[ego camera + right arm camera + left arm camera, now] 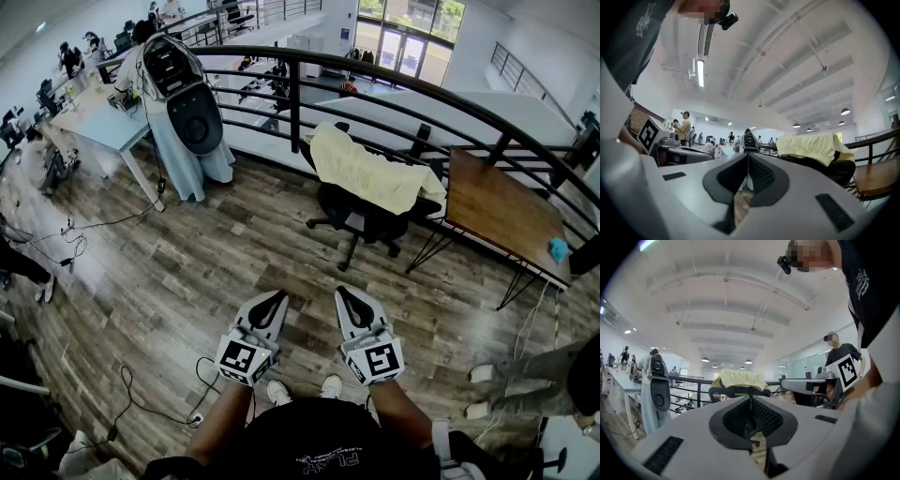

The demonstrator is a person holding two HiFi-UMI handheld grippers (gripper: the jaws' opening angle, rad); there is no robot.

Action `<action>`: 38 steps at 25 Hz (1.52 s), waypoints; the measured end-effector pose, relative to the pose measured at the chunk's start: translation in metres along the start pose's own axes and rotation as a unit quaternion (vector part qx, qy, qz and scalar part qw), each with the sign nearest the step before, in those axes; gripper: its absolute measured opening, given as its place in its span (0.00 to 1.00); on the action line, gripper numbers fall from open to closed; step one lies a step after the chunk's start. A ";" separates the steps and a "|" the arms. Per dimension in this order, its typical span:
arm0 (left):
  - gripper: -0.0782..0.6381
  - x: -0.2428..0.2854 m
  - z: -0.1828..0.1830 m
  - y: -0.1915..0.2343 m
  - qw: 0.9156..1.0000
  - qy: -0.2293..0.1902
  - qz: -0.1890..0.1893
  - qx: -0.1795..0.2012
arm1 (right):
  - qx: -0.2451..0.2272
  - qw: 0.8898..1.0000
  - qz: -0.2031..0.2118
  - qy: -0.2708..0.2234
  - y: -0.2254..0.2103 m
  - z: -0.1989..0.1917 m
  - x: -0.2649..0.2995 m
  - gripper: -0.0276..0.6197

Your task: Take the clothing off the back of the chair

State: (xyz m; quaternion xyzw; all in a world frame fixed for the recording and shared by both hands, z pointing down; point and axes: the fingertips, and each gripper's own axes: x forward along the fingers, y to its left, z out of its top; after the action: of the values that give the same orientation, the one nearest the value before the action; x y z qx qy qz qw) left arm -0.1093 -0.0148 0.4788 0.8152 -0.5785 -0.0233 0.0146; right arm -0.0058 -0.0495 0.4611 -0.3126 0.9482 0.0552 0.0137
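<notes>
Head view, left claw (277,298) and right claw (344,293) both pressed together, clothing (366,169) over chair (370,221), railing (295,103) behind, wooden table (502,211) beside

soft yellow cloth garment (364,171), wood-plank floor (206,272)

A curved black railing (294,108) bounds the wood-plank floor (206,281) beside a wooden desk (502,211).

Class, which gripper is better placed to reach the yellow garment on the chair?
Right, probably: the right gripper lies in line with the yellow garment; the left gripper sits further aside. Both shut.
</notes>
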 end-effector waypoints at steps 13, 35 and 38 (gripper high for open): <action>0.15 -0.019 -0.005 0.008 1.000 0.003 0.006 -0.001 | 0.010 1.000 0.005 0.002 0.022 -0.001 0.006 0.08; 0.15 -0.054 -0.010 0.043 1.000 0.001 -0.026 -0.002 | 0.011 1.000 -0.005 -0.001 0.072 -0.004 0.032 0.08; 0.15 -0.054 -0.011 0.045 0.999 -0.001 -0.038 -0.002 | 0.003 1.000 -0.011 0.004 0.078 -0.007 0.034 0.08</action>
State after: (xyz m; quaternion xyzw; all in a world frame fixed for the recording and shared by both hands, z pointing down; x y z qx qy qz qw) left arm -0.1688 0.0207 0.4932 0.8364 -0.5473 -0.0264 0.0148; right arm -0.0793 -0.0081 0.4731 -0.3234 0.9448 0.0507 0.0117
